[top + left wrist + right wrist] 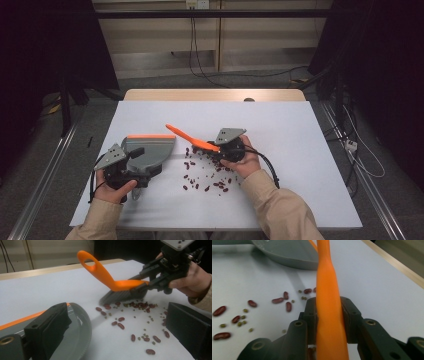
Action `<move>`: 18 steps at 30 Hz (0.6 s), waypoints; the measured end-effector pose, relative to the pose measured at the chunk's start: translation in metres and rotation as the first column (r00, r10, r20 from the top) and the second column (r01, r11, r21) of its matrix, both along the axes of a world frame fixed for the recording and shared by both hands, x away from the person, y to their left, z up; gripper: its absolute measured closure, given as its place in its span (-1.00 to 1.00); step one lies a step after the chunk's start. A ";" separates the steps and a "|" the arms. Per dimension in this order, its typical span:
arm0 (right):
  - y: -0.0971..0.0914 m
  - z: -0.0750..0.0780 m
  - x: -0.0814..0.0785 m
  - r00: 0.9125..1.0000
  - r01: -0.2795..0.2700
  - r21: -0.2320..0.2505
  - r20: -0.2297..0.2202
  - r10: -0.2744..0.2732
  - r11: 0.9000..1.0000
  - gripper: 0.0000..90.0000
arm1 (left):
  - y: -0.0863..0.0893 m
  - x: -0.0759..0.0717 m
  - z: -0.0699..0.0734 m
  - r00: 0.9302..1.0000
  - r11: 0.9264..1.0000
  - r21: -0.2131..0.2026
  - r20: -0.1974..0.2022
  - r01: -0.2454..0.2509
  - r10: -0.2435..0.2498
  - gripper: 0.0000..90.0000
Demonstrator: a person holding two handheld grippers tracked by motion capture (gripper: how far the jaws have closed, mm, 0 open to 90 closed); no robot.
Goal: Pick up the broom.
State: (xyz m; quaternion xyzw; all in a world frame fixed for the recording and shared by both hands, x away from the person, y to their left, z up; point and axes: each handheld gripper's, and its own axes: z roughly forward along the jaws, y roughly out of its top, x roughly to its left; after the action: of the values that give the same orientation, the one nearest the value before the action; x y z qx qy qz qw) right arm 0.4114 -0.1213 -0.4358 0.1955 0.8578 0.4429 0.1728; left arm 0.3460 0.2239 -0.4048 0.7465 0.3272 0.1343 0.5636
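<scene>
Grey dustpan (150, 150), beans (210, 177) outside.

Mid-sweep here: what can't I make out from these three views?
- High view: left tongs grip on the dustpan, hidden by the hand and plate.
- Right gripper view: brush bristles, hidden under handle and jaws.
- High view: small green beans, too small.
- Left gripper view: dustpan's far end, cut off.

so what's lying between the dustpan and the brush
Scattered red beans and small green ones lie on the white table between the dustpan and the brush; the left gripper view shows this best.
</scene>
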 end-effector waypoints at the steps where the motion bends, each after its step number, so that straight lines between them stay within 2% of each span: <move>1: -0.001 0.001 -0.003 1.000 -0.003 -0.003 -0.002 0.003 1.000 0.57 | 0.000 0.000 0.000 1.000 1.000 -0.001 0.001 0.000 0.000 -0.88; 10: -0.006 0.002 -0.025 0.999 -0.037 0.014 -0.010 0.037 0.999 0.57 | 0.000 -0.001 0.001 1.000 1.000 0.002 0.006 -0.002 0.002 -0.88; 18: -0.008 0.006 -0.029 0.999 -0.041 0.035 -0.014 0.042 0.999 0.58 | -0.001 -0.001 0.001 1.000 1.000 0.006 0.006 -0.001 0.001 -0.88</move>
State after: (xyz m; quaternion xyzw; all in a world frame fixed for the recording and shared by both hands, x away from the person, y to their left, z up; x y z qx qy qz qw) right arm 0.3828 -0.1295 -0.4298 0.1838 0.8551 0.4596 0.1541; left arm 0.3450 0.2234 -0.4039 0.7475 0.3254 0.1376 0.5624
